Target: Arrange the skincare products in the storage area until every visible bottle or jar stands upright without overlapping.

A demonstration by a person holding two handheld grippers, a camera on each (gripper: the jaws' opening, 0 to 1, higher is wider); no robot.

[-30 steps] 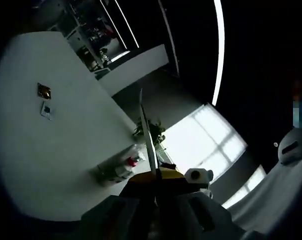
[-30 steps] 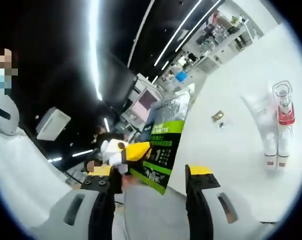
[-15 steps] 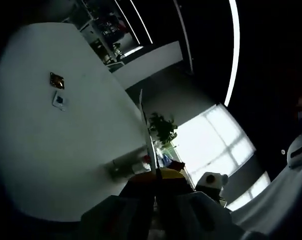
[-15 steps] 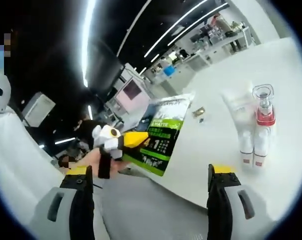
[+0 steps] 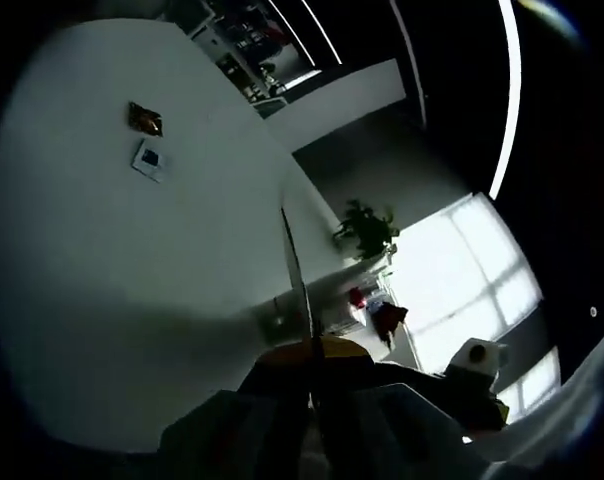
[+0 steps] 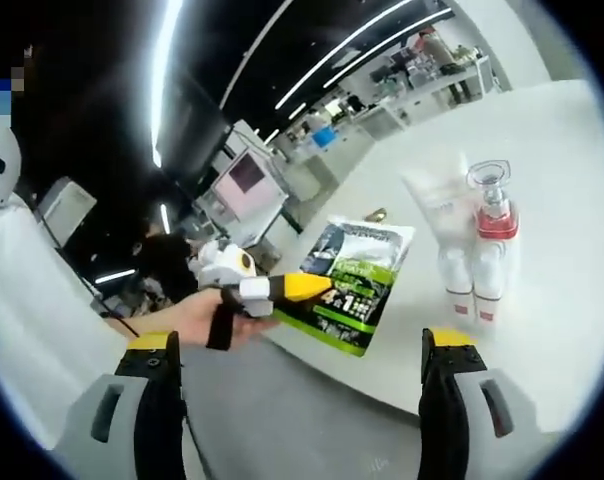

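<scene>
Left gripper (image 6: 312,288) clamped on a flat green-and-black packet (image 6: 359,282) near the white tabletop (image 6: 562,170) edge. Right gripper (image 6: 300,352) wide open, empty. Clear-capped, red-collared bottle (image 6: 490,240) upright beside white tube (image 6: 443,215).

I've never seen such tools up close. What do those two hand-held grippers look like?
The right hand-held gripper has grey jaws, each with a dark slot and a yellow-capped black tip. The left hand-held gripper has a yellow tip, a white body and a black handle.
</scene>
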